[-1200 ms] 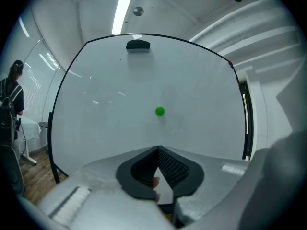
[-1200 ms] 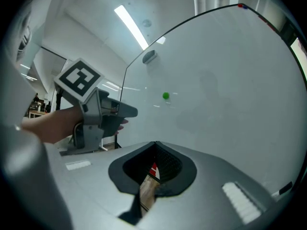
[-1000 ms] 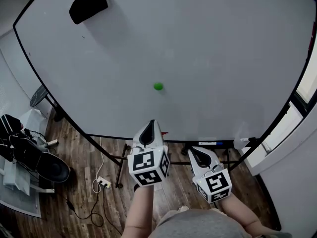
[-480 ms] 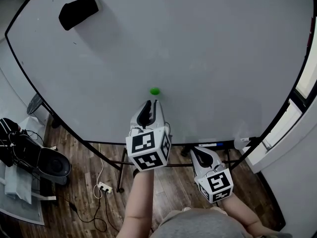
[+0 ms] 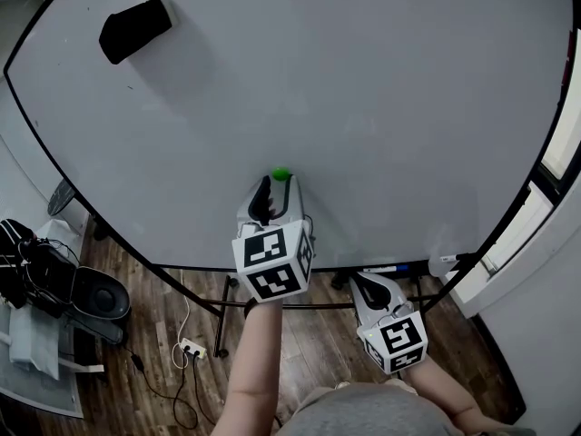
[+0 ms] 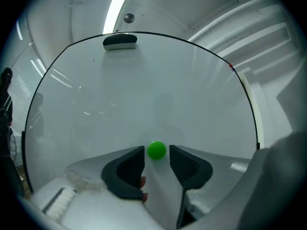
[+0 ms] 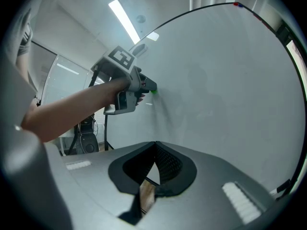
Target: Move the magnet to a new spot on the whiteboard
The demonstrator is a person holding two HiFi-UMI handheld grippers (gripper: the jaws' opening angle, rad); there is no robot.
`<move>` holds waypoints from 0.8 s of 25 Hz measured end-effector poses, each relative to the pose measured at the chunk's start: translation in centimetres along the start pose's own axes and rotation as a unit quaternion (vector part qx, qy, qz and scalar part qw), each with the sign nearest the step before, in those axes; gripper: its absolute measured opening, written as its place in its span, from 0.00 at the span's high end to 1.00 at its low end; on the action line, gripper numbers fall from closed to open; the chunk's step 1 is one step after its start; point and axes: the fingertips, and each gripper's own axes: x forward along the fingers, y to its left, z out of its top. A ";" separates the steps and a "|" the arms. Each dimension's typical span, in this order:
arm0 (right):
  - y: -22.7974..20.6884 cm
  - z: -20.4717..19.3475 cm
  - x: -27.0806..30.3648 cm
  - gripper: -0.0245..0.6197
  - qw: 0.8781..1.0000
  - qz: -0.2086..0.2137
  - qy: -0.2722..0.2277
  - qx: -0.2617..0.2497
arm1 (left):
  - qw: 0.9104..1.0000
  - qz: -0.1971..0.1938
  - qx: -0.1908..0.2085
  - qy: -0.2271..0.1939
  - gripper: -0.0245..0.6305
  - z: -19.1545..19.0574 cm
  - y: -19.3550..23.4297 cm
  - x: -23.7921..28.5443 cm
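A small green magnet [image 5: 280, 174] sticks to the whiteboard [image 5: 381, 80] a little above its lower edge. My left gripper [image 5: 275, 187] points level at the board, and its jaws have just been opening. In the left gripper view the magnet [image 6: 157, 150] sits in the gap at the tips of the left gripper [image 6: 157, 153], and neither pad presses on it. My right gripper [image 5: 367, 283] hangs lower, below the board's edge, with its jaws together and nothing in them. The right gripper view shows the left gripper [image 7: 145, 86] at the magnet [image 7: 153, 90].
A black eraser [image 5: 135, 28] clings to the board's upper left. Markers lie on the tray [image 5: 392, 266] under the board. On the wooden floor at left are black equipment [image 5: 64, 289], cables and a power strip [image 5: 188, 344]. A window frame [image 5: 545, 189] is at right.
My left gripper rose and moved forward to the board, and its jaws went from shut to open with the magnet now at their tips. The right gripper has stayed put.
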 end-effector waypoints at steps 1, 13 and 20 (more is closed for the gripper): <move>0.0 0.0 0.1 0.98 1.000 0.001 0.000 0.000 | 1.000 0.001 0.003 0.001 0.71 0.0 0.0 0.2; 0.1 0.1 1.1 0.98 1.000 0.008 0.002 -0.003 | 1.000 0.026 0.017 0.002 0.71 0.2 0.2 0.9; 0.2 -0.1 0.7 0.98 1.000 0.011 0.005 -0.005 | 0.999 0.033 0.019 0.001 0.76 0.3 0.1 0.8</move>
